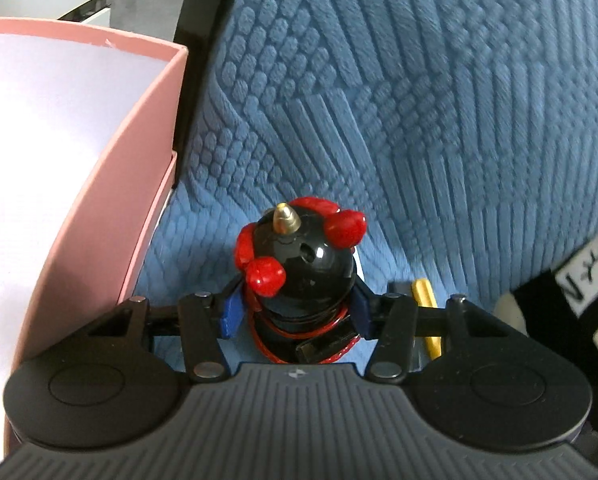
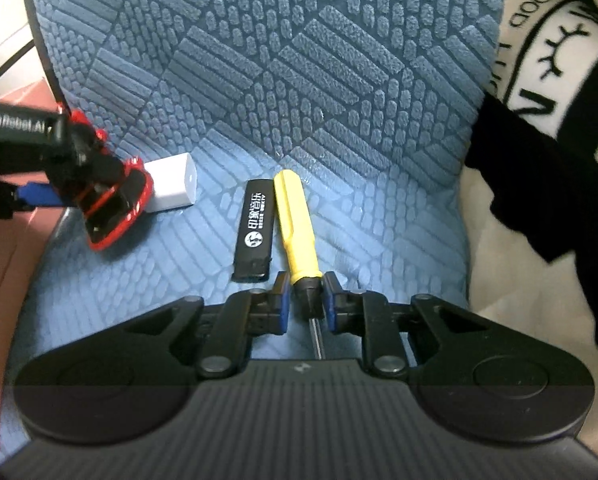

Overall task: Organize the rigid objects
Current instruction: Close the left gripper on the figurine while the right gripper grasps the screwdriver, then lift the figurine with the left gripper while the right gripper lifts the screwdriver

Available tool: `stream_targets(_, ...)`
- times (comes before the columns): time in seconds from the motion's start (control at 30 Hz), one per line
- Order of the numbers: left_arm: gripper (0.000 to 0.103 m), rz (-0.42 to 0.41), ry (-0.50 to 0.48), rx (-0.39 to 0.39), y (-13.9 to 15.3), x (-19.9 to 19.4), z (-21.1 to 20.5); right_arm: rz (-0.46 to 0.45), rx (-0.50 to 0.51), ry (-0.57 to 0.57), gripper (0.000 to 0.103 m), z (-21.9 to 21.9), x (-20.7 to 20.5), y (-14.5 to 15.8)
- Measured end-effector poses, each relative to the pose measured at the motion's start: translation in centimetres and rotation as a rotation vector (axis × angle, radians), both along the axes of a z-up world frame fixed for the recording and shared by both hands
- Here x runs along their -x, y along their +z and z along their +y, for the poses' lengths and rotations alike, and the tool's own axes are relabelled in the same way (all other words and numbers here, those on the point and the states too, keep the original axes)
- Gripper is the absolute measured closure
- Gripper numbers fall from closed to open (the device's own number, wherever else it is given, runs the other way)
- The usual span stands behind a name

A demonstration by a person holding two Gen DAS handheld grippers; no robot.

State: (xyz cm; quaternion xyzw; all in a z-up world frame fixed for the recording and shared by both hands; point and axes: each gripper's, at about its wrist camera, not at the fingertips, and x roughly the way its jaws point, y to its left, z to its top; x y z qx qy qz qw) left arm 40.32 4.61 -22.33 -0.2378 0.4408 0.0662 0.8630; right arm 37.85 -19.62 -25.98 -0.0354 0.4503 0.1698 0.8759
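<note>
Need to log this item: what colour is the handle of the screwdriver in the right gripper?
Yellow handle, black collar; clearest in the right wrist view.

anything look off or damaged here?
No damage visible. One oddity: the right hand-held gripper closes on the yellow screwdriver at its black collar, so the handle sticks out unsupported. The left hand-held gripper holds the black-and-red toy tilted beside the pink box.
</note>
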Motion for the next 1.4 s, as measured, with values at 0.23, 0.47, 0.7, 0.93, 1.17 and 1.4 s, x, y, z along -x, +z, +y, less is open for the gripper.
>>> stream_targets(0.23, 0.045, 0.002, -0.08, -0.069, 0.5, 2.8, -2.4, 0.014, -0.027, -0.046, 0.085, 0.8, 3.7, -0.1)
stream_targets(0.47, 0.044, 0.012, -0.177, -0.131, 0.6, 6.5, -3.9, 0.005, -0.045, -0.064, 0.085, 1.2, 6.8, 0.5)
stream_targets(0.7, 0.044, 0.028, -0.28, -0.203, -0.5, 9.3, -5.1, -0.003, -0.07, -0.084, 0.085, 0.9, 9.7, 1.5)
stream_targets(0.93, 0.044, 0.038, -0.33, -0.231, -0.7, 12.0, -5.8, -0.006, -0.071, -0.06, 0.085, 1.7, 12.8, 2.1)
stream_targets(1.17, 0.044, 0.049, -0.41, -0.31, 0.2, 14.1, -6.4, -0.005, -0.074, -0.031, 0.085, 2.4, 16.2, 3.0)
stream_targets(1.4, 0.044, 0.058, -0.437, -0.318, 0.6, 16.1, -6.5, -0.007, -0.067, -0.04, 0.085, 2.5, 19.6, 3.2)
